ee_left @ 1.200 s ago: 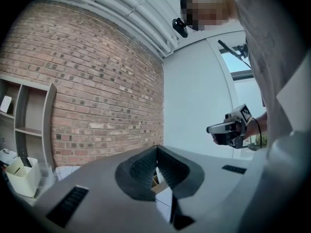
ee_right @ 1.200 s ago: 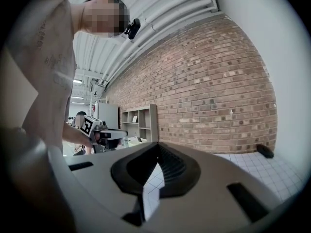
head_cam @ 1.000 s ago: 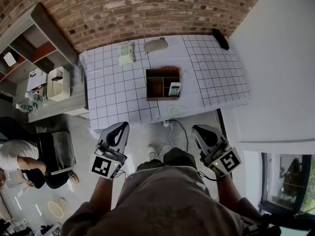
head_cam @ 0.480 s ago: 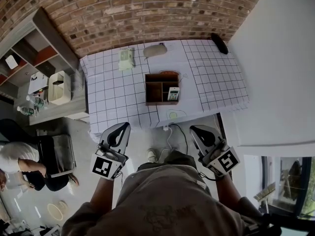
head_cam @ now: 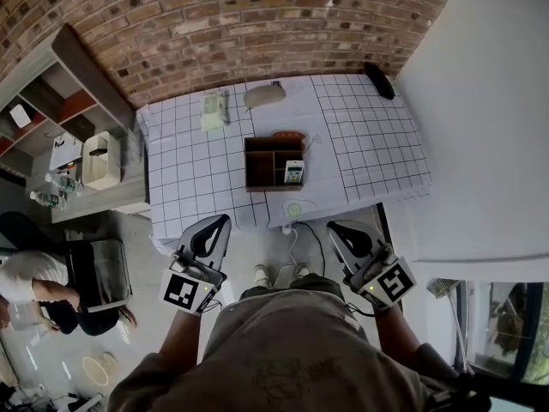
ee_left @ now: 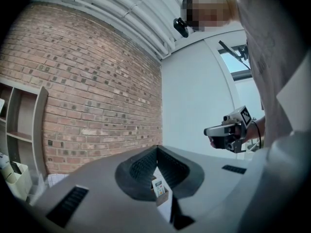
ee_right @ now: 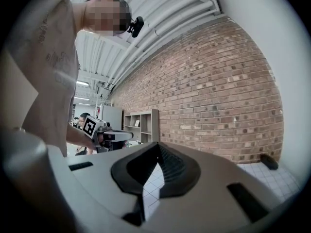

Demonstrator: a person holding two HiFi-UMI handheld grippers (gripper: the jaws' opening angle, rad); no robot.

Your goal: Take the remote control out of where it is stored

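A brown wooden organiser box (head_cam: 266, 163) stands near the middle of the grid-cloth table (head_cam: 189, 170). The white remote control (head_cam: 294, 172) stands upright in its right compartment. Both grippers hang in front of the table's near edge, over the floor and apart from the box. My left gripper (head_cam: 216, 222) is shut and empty. My right gripper (head_cam: 337, 227) is also shut and empty. In the left gripper view the remote (ee_left: 158, 188) shows far off, below the closed tips of the left gripper (ee_left: 156, 147). In the right gripper view the tips of the right gripper (ee_right: 158, 143) meet over the grid cloth.
On the table lie a pale green object (head_cam: 213, 110), a grey oval thing (head_cam: 264, 96), a black object (head_cam: 379, 79) at the far right corner and a small round disc (head_cam: 294, 209). A shelf (head_cam: 64, 101) stands left, a white wall (head_cam: 480, 127) right, and a person (head_cam: 34, 286) sits at the lower left.
Both grippers have edged forward towards the table, so the gap to its near edge has shrunk. Their jaws stay shut and nothing on the table has moved.
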